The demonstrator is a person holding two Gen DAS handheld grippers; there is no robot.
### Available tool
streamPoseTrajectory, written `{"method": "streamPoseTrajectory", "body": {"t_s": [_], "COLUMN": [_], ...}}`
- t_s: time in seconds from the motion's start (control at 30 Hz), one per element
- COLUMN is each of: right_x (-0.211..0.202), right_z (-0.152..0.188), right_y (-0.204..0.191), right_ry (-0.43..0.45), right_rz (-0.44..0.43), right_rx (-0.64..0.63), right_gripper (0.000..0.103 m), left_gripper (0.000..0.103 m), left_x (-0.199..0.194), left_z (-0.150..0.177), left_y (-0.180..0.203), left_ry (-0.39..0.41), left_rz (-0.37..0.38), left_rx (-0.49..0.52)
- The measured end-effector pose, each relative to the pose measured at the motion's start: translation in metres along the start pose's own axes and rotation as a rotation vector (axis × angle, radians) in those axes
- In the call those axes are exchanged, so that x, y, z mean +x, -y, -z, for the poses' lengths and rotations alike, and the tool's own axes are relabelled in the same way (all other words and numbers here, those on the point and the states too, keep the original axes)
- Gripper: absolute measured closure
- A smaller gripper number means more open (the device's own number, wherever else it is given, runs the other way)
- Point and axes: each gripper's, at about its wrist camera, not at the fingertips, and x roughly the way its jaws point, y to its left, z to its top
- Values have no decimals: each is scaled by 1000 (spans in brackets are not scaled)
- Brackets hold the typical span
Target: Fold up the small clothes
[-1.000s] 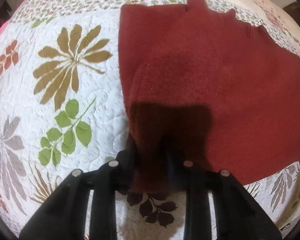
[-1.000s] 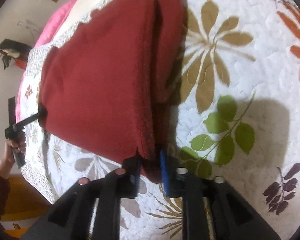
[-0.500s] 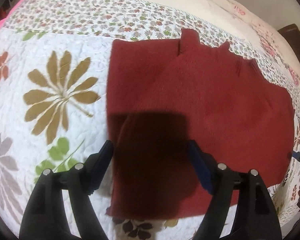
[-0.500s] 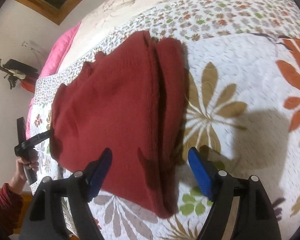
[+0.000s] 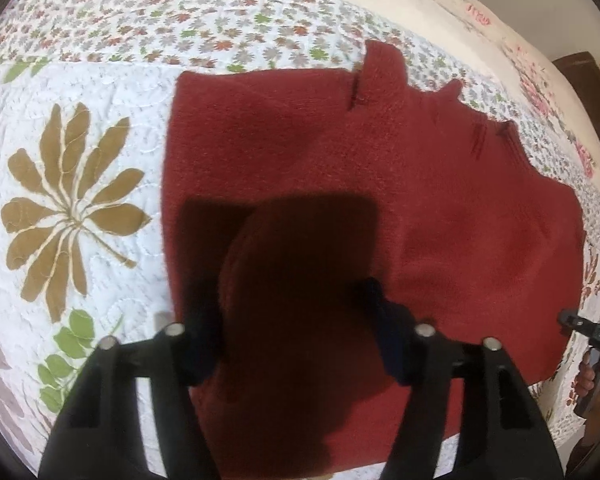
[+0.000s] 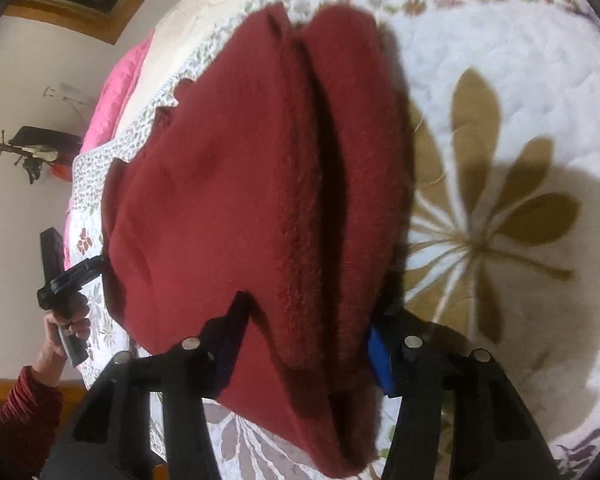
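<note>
Red knitted garment (image 5: 400,200) lies folded on the floral quilt (image 5: 80,128), one side doubled over beside the brown leaf print (image 6: 480,236). Left gripper (image 5: 292,332) hangs over the garment's near edge, jaws spread wide, holding nothing. Right gripper (image 6: 304,336) likewise stands wide open across the folded edge.

Bright overhead light, hard shadows (fisheye-warped, blurred edges)
</note>
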Motion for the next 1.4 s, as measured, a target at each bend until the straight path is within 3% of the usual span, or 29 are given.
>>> {"method": "streamPoseTrajectory", "body": {"t_s": [0.07,0.13,0.2,0.23,0.3,0.5,0.63,0.77,0.97,1.03,1.1,1.2,1.23,1.3,1.4], "right_x": [5,6,6,4,-1,-33,-53,-67,-43,-32,-25,-45,-58,-74,-86], "right_z": [-1,-2,-1,0,2,12,20,30,34,35,36,34,30,23,-3], "right_y": [1,3,-1,-3,-7,-26,-34,-41,-31,-25,-22,-29,-33,-34,-37], "right_ry": [0,-1,-11,-12,-5,24,31,20,-46,-70,-92,-41,-5,49,100], "right_rz": [0,-6,-10,-33,-57,-148,-206,-216,-117,-78,-44,52,79,107,85], "right_rx": [18,32,12,16,16,-13,-24,-37,-36,-22,-17,-76,-98,-122,-126], "right_gripper": [48,52,77,80,84,86,86,86,86,83,69,59,59,57,54], "left_gripper": [51,63,79,86,90,93,94,94,89,72,69,63,55,51,51], "left_x": [3,5,6,5,2,-28,-48,-69,-56,-43,-38,-54,-61,-69,-63], "left_z": [0,0,0,1,2,15,22,38,36,29,22,16,14,5,-15], "left_y": [2,5,6,5,2,-4,-9,-17,-21,-21,-20,-8,-3,9,25], "left_ry": [-5,-12,-11,-8,1,39,24,-5,16,2,-5,50,79,122,117], "left_rz": [1,13,6,3,7,28,72,90,63,-6,-65,-90,-95,-105,-99], "left_rx": [-2,-1,-8,-12,-30,-38,-51,-32,-20,-29,-18,33,61,123,178]}}
